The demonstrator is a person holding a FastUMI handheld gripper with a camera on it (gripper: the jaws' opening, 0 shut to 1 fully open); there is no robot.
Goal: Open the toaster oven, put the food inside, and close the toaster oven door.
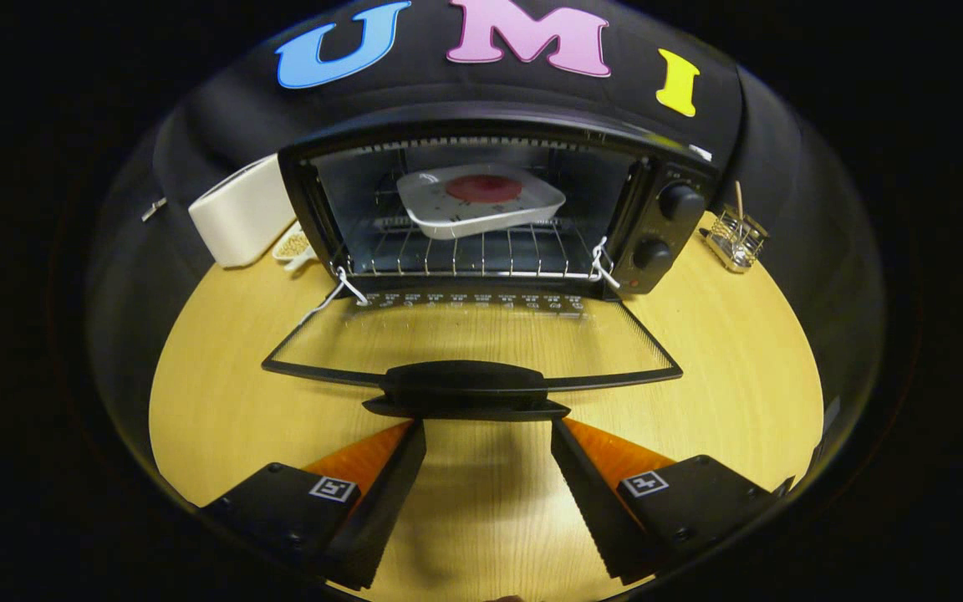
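Note:
A black toaster oven (665, 226) stands on the wooden table with its glass door (473, 339) folded flat down toward me. Inside, on the wire rack (465, 255), rests a white square plate (481, 205) holding a round red piece of food (483, 189). The door's black handle (465, 389) lies just ahead of my fingertips. My gripper (488, 426) is open, its two fingers spread wide below the handle, with bare table between them. Nothing is held.
A white box-shaped appliance (241, 213) stands left of the oven, with a small dish of pale grains (293, 245) beside it. A wire holder (736, 238) sits to the oven's right. White cords (339, 288) hang at the door's hinges. The wooden table (741, 376) spreads on both sides.

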